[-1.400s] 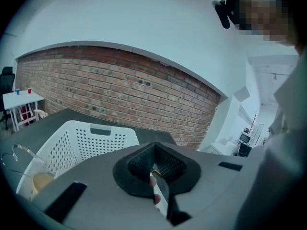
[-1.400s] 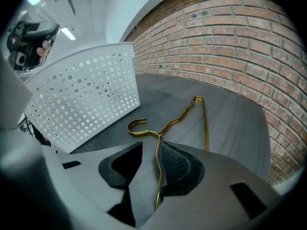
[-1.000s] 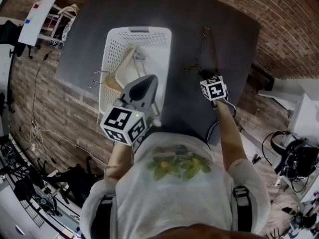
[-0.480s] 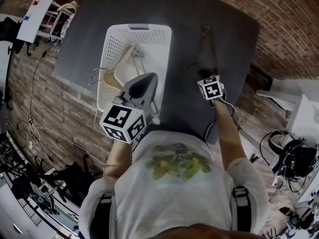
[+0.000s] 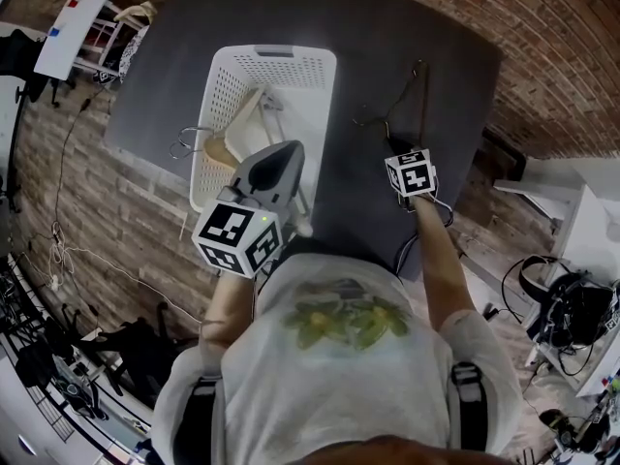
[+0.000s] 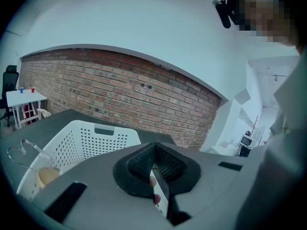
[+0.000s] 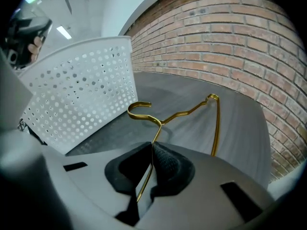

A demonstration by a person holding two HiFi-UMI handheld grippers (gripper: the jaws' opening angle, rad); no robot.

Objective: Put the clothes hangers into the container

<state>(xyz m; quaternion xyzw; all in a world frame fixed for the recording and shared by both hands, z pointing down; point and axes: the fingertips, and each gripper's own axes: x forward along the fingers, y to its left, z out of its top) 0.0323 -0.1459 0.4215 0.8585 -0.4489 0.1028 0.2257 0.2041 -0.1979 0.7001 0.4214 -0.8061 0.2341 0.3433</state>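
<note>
Right gripper [image 7: 152, 152] at the pick-up stage: its jaws have just been closing and now pinch one thin arm of the gold wire clothes hanger [image 7: 159, 122], just below the neck. We judge this a sensible grip point, since it keeps the hook and the far corner free ahead of the pads. The hanger lies out over the dark grey table [image 5: 387, 27], to the right of the white perforated plastic basket [image 5: 221, 105] and apart from it, so a carry leftward over the rim remains. A pale wooden hanger with a metal hook [image 5: 237, 129] already sits in the basket, its hook poking over the left rim. The left gripper [image 6: 154, 162] hangs above the basket's near end with jaws together, and we see nothing gripped between them; it appears parked clear of the delivery path.
</note>
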